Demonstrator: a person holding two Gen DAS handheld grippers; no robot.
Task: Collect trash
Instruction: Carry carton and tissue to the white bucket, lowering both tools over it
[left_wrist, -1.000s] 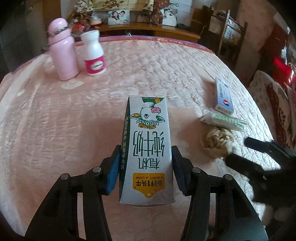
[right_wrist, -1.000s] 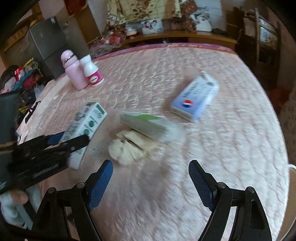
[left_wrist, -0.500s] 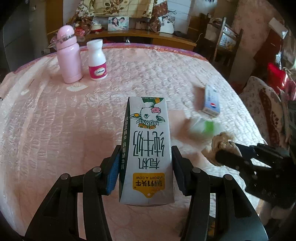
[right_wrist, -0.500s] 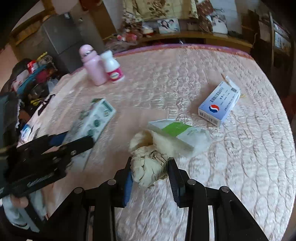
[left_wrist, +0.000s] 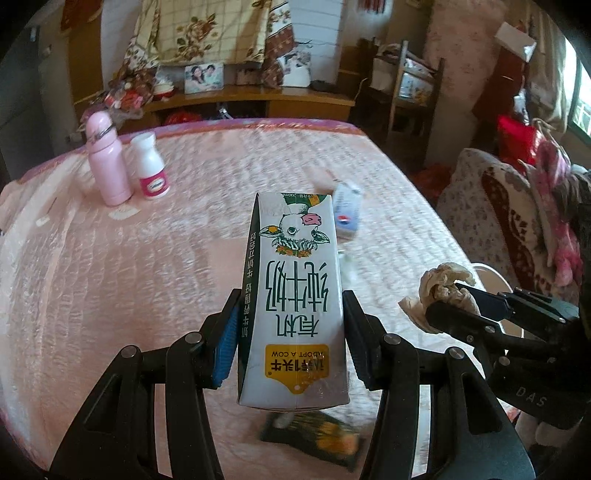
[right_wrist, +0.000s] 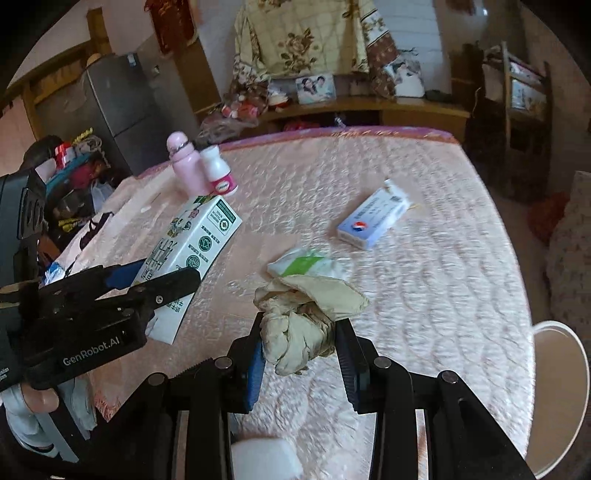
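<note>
Above the pink quilted table (right_wrist: 424, 280), the left gripper (left_wrist: 291, 325) clamps a milk carton (left_wrist: 295, 295) and the right gripper (right_wrist: 299, 350) pinches a crumpled tissue (right_wrist: 295, 332), both lifted clear, so the carrying step likely comes next, toward a bin not clearly in view.

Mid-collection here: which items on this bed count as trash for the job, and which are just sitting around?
Trash, in hand or likely next:
- milk carton, held by the left hand-held gripper
- crumpled tissue, held by the right hand-held gripper
- tissue packet
- blue-and-white box, opened at one end

Probably just lying about:
- pink bottle
- white bottle
- dark packet, blurred
</note>
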